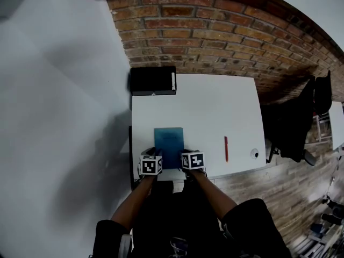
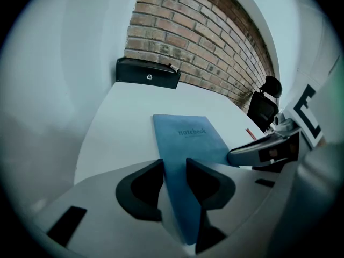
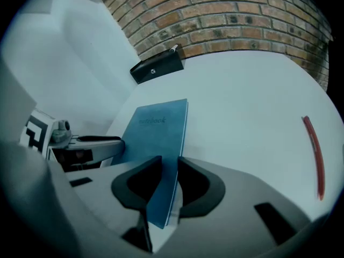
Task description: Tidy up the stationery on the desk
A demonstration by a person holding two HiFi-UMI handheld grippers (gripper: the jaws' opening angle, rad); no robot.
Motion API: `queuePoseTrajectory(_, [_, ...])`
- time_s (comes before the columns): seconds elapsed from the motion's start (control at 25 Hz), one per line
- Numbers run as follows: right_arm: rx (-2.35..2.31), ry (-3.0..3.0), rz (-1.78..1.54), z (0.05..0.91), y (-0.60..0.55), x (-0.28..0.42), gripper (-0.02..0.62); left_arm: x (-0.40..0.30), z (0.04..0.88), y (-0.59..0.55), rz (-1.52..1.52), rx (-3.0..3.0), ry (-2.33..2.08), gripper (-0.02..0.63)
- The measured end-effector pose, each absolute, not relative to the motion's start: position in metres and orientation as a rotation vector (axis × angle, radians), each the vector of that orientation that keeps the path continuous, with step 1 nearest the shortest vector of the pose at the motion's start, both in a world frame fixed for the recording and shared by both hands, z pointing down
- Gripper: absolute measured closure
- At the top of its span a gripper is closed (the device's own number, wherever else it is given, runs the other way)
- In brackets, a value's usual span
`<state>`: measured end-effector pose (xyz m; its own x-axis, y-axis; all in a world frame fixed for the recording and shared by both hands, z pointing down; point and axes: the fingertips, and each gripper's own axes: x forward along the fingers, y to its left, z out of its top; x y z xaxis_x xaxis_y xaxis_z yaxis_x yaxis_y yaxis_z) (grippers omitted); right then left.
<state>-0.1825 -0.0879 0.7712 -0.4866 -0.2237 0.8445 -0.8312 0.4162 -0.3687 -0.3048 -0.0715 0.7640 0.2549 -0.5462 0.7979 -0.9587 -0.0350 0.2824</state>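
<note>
A blue notebook (image 1: 168, 140) lies on the white desk (image 1: 215, 106) near its front edge. My left gripper (image 1: 151, 164) holds the notebook's near left corner, and the cover (image 2: 188, 136) runs between its jaws (image 2: 174, 168). My right gripper (image 1: 192, 160) grips the near right corner, with the book's edge (image 3: 156, 130) caught between its jaws (image 3: 169, 165). A red pen (image 1: 226, 149) lies alone to the right of the notebook, also seen in the right gripper view (image 3: 314, 155).
A black box (image 1: 153, 80) with a marker on top stands at the desk's far left corner against the brick wall. A small round white object (image 1: 255, 153) sits near the front right corner. A black chair (image 1: 301, 117) stands to the right of the desk.
</note>
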Motion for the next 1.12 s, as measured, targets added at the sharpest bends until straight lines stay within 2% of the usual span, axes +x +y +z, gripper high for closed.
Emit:
queuePoseTrajectory(0.44, [0.860,-1.964,1.040,0.772,-0.090,-0.185,0.488,-0.309,0.761,-0.071,0.634,1.739,-1.393,0.459])
queuePoseTrajectory(0.68, [0.935,-2.080,0.970,0.744,-0.103,-0.173,0.490,-0.313,0.738,-0.077,0.604,1.768,-1.501,0.460])
queuePoseTrajectory(0.72, [0.934,-2.094,0.962,0.740,-0.103,-0.172,0.502,-0.312,0.735,-0.079,0.602,1.772,-1.515,0.466])
queuePoseTrajectory(0.84, [0.938,-2.132,0.914,0.728,-0.106,-0.162,0.560,-0.302,0.723,-0.084,0.593,1.787,-1.558,0.556])
queuePoseTrajectory(1.12, [0.951,-2.228,0.853,0.701,-0.115,-0.132,0.572,-0.258,0.700,-0.097,0.550,1.848,-1.563,0.591])
